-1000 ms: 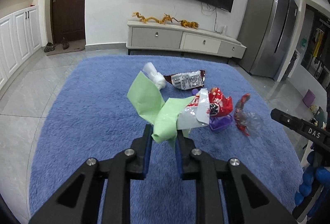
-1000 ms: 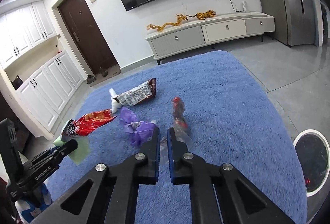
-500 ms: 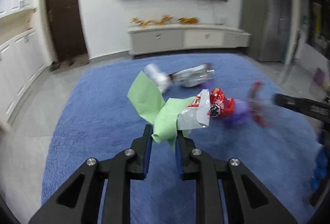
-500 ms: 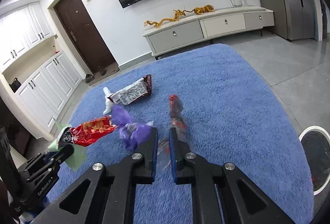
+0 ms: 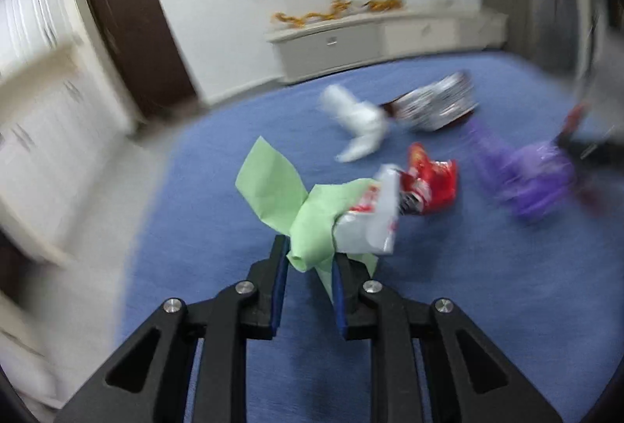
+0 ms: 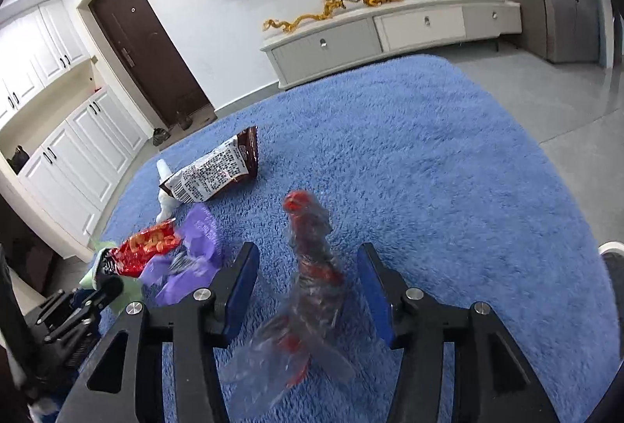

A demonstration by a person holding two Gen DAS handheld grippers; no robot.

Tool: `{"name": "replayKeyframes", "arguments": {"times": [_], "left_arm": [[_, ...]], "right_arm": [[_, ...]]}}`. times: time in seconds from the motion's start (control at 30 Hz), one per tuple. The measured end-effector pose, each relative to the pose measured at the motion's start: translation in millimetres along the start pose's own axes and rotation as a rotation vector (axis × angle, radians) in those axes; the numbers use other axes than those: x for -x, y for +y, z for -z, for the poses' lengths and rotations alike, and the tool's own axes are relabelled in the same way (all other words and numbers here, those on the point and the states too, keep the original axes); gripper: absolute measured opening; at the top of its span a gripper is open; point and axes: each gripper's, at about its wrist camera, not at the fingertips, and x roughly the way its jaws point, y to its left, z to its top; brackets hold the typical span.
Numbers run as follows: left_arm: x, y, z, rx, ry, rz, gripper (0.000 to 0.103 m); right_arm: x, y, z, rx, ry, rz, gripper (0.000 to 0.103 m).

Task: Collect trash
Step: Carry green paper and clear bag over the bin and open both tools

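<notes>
While the left gripper (image 5: 308, 259) pinches green paper (image 5: 288, 204), a clear wrapper (image 6: 312, 286) lies between the right gripper's (image 6: 308, 259) spread jaws.

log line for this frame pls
left gripper: shut on green paper and red snack bag | right gripper: open around clear red wrapper

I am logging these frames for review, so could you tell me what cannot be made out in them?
- Left wrist view: motion blur smears the purple wrapper and the right gripper behind it.
- Right wrist view: the white bin is cut off by the edge.
- Right wrist view: print on the brown packet is too small to read.
</notes>
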Motion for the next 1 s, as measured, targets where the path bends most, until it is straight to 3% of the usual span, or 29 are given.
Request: {"name": "replayKeyframes", "arguments": {"times": [0.03,0.13,0.2,0.23,0.4,0.57,1.0], "left_arm": [[-2.5,-4.0,-0.7,-0.032,0.001,-0.065,0.019],[-4.8,-12.5,0.5,-0.109,-0.023,-0.219,0.019],[-4.9,-14.1,3.0,-0.130,-0.023,-0.247,0.019],[-4.7,-11.8,4.2,-0.124,-0.015,-0.245,0.019],[10.7,21.7,8.5,0.023,-0.006,-0.080,0.019],[43.3,51.5,17.9,0.130,-0.040,0.010,0.019],[148.6,50.8,7.3,0.184,-0.214,0.191,0.019]], "right_arm": [[-0.6,0.5,-0.4,0.008,0.001,0.004,0.049],[-3.7,3.6,-0.7,0.033,0.017,0.011,0.035],[-5.5,3.8,0.0,0.035,0.030,0.016,0.022],[-4.7,4.0,0.6,0.039,0.030,0.022,0.021],[9.0,4.9,8.7,0.053,0.018,0.034,0.018],[35.1,8.6,21.4,0.044,-0.001,0.031,0.017],[152.6,38.6,35.0,0.069,-0.171,0.035,0.017]]}}
